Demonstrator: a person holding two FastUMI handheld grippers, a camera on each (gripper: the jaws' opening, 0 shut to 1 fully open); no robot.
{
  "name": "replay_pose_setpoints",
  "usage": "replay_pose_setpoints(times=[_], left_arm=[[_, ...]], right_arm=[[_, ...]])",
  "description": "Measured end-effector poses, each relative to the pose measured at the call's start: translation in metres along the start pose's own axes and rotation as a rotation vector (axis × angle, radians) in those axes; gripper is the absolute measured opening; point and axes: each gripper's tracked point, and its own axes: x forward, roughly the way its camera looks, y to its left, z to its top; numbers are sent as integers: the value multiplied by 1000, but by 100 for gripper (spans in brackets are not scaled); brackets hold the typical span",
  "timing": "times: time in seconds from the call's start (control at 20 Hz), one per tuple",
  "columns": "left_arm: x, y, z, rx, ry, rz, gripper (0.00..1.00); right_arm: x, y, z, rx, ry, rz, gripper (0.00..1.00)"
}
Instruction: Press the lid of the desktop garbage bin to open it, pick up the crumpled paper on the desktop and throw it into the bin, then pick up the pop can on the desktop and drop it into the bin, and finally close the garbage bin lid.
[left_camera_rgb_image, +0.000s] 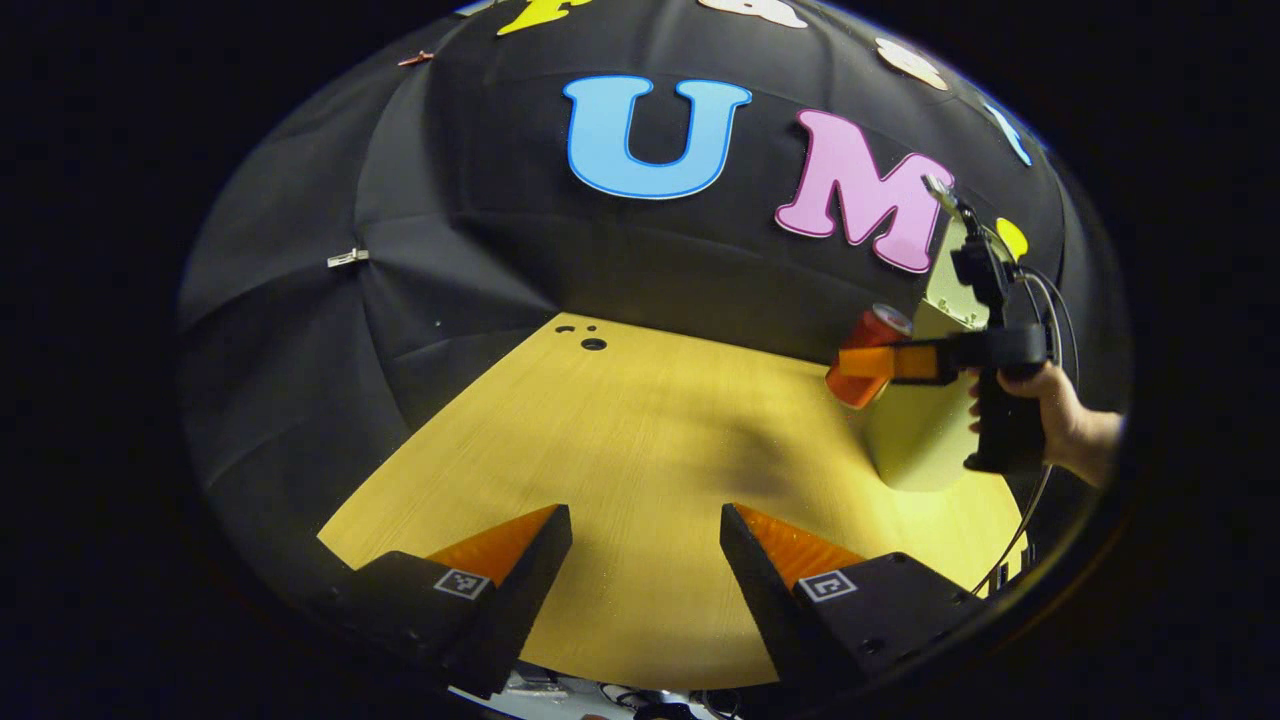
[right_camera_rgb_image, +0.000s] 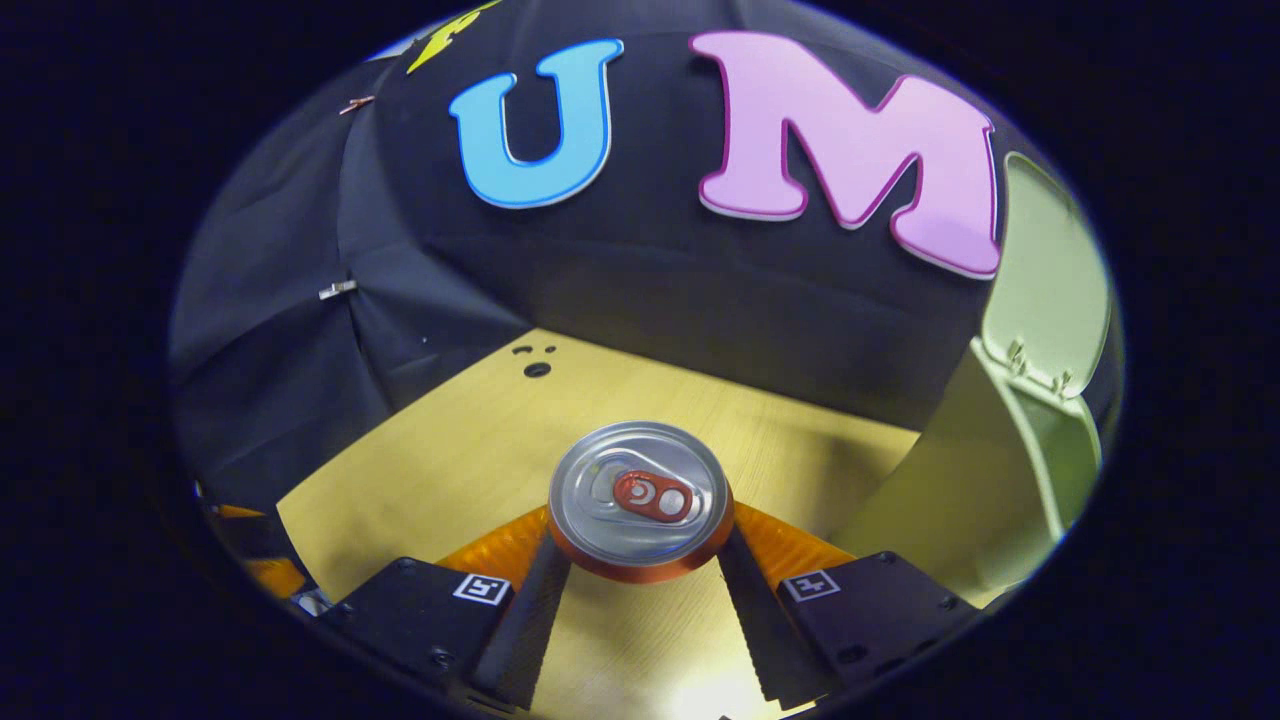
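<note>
Can (right_camera_rgb_image: 640, 500) sits clamped between both fingers of the right gripper (right_camera_rgb_image: 640, 560), its silver top and pull tab facing the camera, lifted above the wooden table (right_camera_rgb_image: 450, 450). In the left gripper view a hand (left_camera_rgb_image: 1070, 420) holds it just beside the pale green bin (left_camera_rgb_image: 920, 430), whose lid (right_camera_rgb_image: 1050, 270) stands open. Left gripper (left_camera_rgb_image: 645, 540) hangs over the table, fingers spread, grasping nothing.

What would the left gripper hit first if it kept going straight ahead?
Likely the wooden desktop, then the booth's black cloth wall. Nothing stands between its open jaws; the garbage bin sits off to the right. Depth is uncertain.
</note>
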Motion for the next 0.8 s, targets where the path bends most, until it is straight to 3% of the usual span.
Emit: replay_pose_setpoints(times=[0.2, 0.4, 0.8], left_arm=[[-3, 3, 1, -27, -11, -74, 96], [-5, 14, 7, -29, -34, -119, 96], [-4, 26, 17, -16, -53, -139, 96]], right_arm=[[-41, -11, 49, 22, -74, -50, 83], [-79, -44, 89, 54, -150, -149, 83], [-127, -113, 109, 108, -205, -310, 83]])
